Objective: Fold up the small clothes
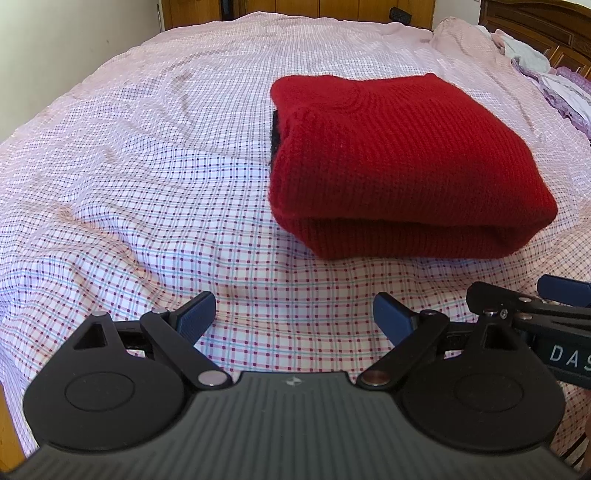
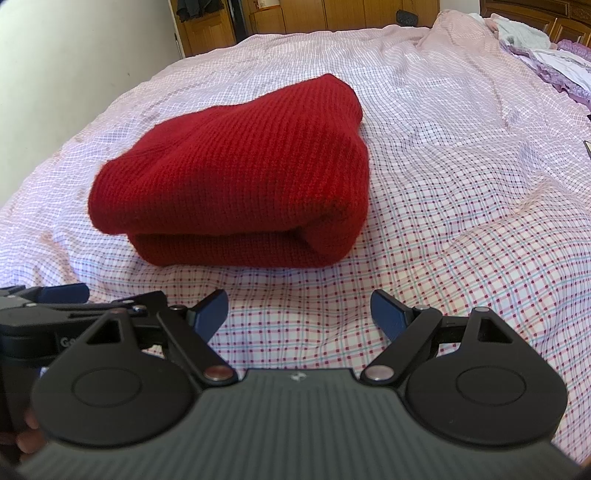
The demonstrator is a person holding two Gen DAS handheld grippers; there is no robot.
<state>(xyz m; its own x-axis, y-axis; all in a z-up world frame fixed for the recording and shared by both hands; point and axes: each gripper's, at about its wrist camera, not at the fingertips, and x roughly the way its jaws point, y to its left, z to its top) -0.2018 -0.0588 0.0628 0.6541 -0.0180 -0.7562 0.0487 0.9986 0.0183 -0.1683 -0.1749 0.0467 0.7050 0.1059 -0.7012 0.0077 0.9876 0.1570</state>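
Left wrist view: our left gripper [image 1: 294, 314] and right gripper [image 2: 299, 310] hold fingers [image 1: 197, 314] wide, empty, near the folded sweater [image 1: 388, 162] on the bed [image 1: 147, 184].

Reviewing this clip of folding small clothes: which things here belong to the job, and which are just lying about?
Part of the job:
- red knit sweater, folded in a bundle on the checked bedsheet
- left gripper, open, empty
- right gripper, open, empty

Just lying about:
- purple and white fabric pile at the far right edge of the bed
- wooden cabinets behind the bed
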